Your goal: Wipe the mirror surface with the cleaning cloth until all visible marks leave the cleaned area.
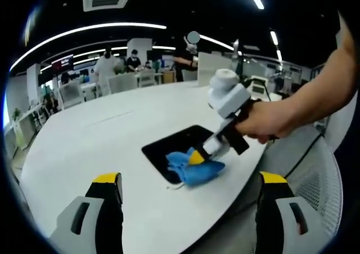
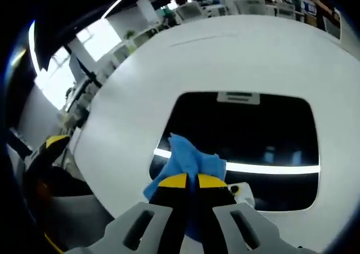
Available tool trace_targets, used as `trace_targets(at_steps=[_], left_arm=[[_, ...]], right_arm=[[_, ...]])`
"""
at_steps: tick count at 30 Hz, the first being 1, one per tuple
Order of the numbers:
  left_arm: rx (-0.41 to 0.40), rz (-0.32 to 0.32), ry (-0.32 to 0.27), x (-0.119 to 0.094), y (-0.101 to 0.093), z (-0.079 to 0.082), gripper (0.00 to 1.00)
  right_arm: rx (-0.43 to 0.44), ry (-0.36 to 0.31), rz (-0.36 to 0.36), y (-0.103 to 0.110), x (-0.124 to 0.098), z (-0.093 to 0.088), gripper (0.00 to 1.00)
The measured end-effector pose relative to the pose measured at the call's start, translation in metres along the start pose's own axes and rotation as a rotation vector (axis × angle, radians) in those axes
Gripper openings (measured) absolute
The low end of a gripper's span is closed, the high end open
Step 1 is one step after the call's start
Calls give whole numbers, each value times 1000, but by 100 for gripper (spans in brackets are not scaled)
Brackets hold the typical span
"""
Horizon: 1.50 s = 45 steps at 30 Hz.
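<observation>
Cloth first: in the left gripper view we see one crumpled blue cleaning cloth [image 1: 195, 168] lying on the near end of one dark rectangular mirror [image 1: 175, 147] set flat on the white round table [image 1: 101, 141]. The right gripper [image 1: 198, 157] pinches it. The left gripper [image 1: 190, 197], jaws wide and holding nothing, hangs well short of the mirror.

In the right gripper view, the right gripper [image 2: 187, 182] is closed on the cloth [image 2: 191, 160] at the mirror's [image 2: 264, 130] near-left edge. We judge the cloth soft, light and apt to bunch, best pinched mid-fold; the mirror looks stiff, slick and fragile.
</observation>
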<state>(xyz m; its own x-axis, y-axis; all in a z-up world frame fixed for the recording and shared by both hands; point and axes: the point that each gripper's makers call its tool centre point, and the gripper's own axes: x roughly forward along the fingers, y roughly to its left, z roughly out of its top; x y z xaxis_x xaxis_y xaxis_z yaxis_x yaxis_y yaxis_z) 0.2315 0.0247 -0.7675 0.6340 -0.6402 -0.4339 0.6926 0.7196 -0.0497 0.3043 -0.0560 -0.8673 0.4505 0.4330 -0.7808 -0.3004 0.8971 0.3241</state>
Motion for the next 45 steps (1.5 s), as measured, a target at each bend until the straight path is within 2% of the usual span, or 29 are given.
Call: trace_targets(at_steps=[16, 36, 45], left_arm=[[-7, 14, -14, -1, 2, 2, 99], [2, 13, -15, -1, 1, 3, 99], [-12, 3, -23, -2, -1, 5, 99]], right_arm=[[-38, 19, 35, 27, 12, 2, 0], [-22, 22, 57, 33, 14, 1, 0], [-49, 32, 53, 33, 14, 1, 0]])
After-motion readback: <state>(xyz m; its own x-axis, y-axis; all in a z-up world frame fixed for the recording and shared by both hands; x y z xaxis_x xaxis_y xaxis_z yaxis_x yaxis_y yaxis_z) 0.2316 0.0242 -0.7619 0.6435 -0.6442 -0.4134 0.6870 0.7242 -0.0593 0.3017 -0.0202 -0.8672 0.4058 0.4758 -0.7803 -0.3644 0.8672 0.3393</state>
